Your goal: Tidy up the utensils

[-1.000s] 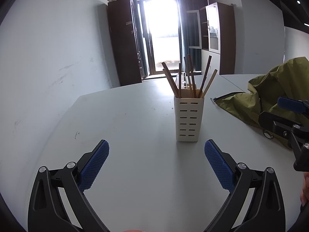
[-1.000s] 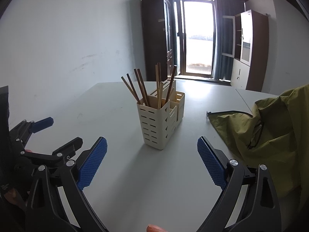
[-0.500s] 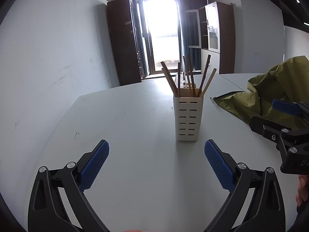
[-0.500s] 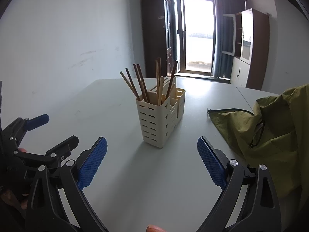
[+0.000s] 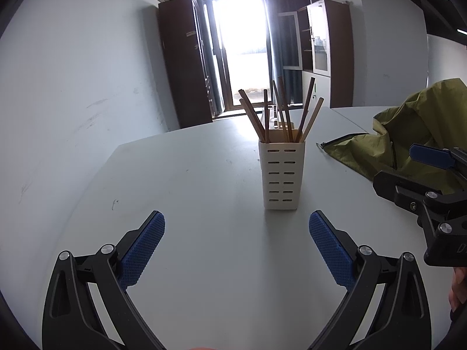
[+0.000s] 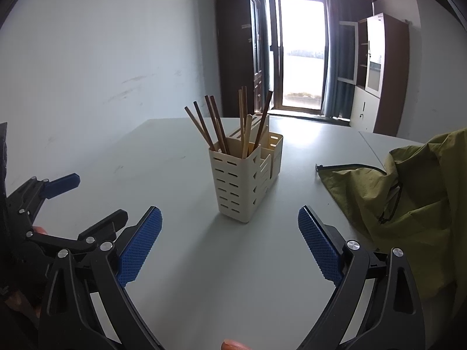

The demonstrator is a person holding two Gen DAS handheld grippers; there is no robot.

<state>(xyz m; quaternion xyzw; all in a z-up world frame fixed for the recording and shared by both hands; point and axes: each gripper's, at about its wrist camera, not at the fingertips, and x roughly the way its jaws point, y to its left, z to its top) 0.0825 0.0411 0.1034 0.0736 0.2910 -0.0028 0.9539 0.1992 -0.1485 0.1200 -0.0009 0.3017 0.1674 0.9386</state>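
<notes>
A cream slotted utensil holder (image 5: 282, 175) (image 6: 243, 178) stands upright in the middle of the white table (image 5: 204, 180). Several brown wooden chopsticks (image 5: 280, 110) (image 6: 230, 122) lean in its front compartment; the lower compartments behind look bare in the right wrist view. My left gripper (image 5: 236, 234) is open, a short way in front of the holder, with nothing between its blue pads. My right gripper (image 6: 229, 230) is open too, facing a corner of the holder. Each gripper shows at the edge of the other's view.
An olive-green bag (image 5: 388, 143) (image 6: 402, 192) lies crumpled on the table's right side, close to my right gripper. A white wall runs along the left. Dark cabinets (image 6: 242, 58) and a bright doorway stand beyond the table's far end.
The right gripper has drifted further left into the left wrist view and a little toward the holder. The holder and chopsticks have not moved. Both grippers stay open.
</notes>
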